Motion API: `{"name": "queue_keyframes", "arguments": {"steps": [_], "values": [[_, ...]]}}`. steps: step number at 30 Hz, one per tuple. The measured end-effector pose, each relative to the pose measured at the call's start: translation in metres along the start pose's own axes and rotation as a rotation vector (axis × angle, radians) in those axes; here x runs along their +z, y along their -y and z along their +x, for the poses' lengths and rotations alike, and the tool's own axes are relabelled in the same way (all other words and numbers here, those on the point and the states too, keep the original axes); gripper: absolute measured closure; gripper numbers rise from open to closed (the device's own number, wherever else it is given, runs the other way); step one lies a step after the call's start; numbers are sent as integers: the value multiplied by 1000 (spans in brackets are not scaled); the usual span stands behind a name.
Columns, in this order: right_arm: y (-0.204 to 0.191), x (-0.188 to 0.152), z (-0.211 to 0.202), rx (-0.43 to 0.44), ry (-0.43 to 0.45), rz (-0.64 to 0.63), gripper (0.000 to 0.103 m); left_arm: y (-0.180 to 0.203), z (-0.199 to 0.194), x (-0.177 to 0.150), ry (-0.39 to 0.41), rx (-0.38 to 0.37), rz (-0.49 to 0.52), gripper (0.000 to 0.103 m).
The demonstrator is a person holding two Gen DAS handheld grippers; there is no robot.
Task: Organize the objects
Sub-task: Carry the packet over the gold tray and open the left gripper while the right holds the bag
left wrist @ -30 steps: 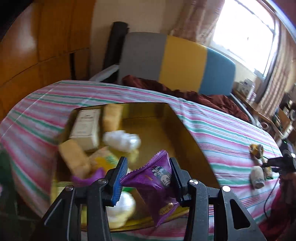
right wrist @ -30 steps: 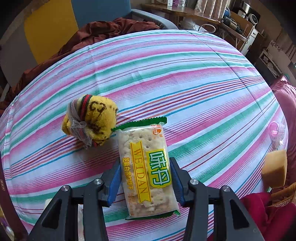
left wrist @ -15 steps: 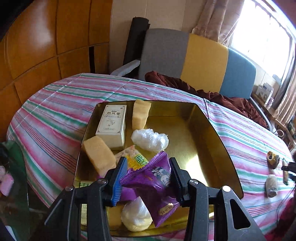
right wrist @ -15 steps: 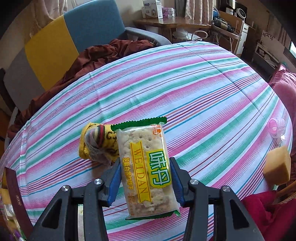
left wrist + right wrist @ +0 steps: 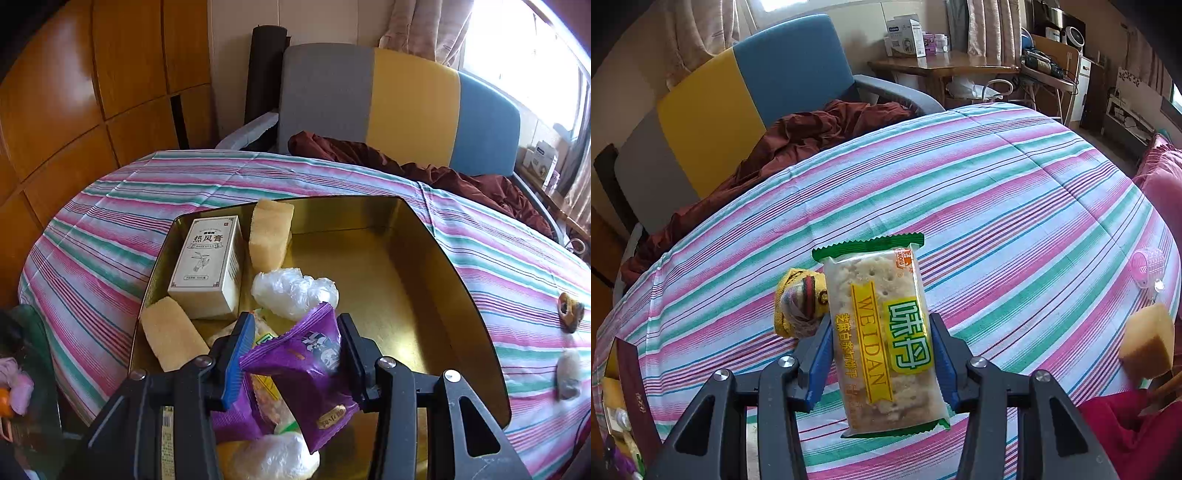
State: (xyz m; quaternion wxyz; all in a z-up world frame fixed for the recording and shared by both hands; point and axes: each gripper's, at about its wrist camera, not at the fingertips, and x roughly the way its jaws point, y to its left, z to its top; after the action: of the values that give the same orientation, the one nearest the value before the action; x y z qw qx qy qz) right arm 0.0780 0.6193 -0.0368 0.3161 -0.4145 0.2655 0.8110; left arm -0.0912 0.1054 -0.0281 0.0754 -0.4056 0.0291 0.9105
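Note:
My left gripper (image 5: 295, 343) is shut on a purple snack packet (image 5: 306, 373), held over the near end of a gold tin (image 5: 413, 236). Inside the tin lie a cream carton (image 5: 207, 266), two yellow sponge blocks (image 5: 269, 232), a crumpled clear bag (image 5: 291, 291), another purple packet (image 5: 236, 421) and a white bag (image 5: 273, 458). My right gripper (image 5: 882, 350) is shut on a green-edged cracker packet (image 5: 882, 339), lifted above the striped tablecloth (image 5: 997, 206). A yellow knotted cloth bundle (image 5: 798, 302) lies on the cloth just behind it.
A grey, yellow and blue armchair (image 5: 406, 103) with a maroon cloth (image 5: 369, 155) stands behind the table. Two small objects (image 5: 569, 314) lie on the cloth right of the tin. A pink plastic cup (image 5: 1148, 266) and a sponge block (image 5: 1148, 347) sit at the right edge.
The left gripper has carried the purple packet further over the tin, so more of the tin's inside shows. The right gripper has risen with the cracker packet, away from the yellow bundle.

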Motion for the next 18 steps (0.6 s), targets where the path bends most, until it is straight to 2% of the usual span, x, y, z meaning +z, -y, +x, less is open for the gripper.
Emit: {"name": "queue_keyframes", "arguments": {"steps": [4, 9, 12, 18], "values": [[-4, 1, 0, 1, 7, -10, 54, -1, 11, 5, -18, 7, -1, 57], [-7, 4, 3, 1, 12, -16, 54, -12, 30, 11, -89, -28, -82, 56], [-7, 5, 4, 0, 11, -19, 54, -15, 30, 12, -76, -21, -86, 55], [-6, 5, 1, 2, 24, -20, 54, -20, 22, 8, -55, -9, -91, 41]]}}
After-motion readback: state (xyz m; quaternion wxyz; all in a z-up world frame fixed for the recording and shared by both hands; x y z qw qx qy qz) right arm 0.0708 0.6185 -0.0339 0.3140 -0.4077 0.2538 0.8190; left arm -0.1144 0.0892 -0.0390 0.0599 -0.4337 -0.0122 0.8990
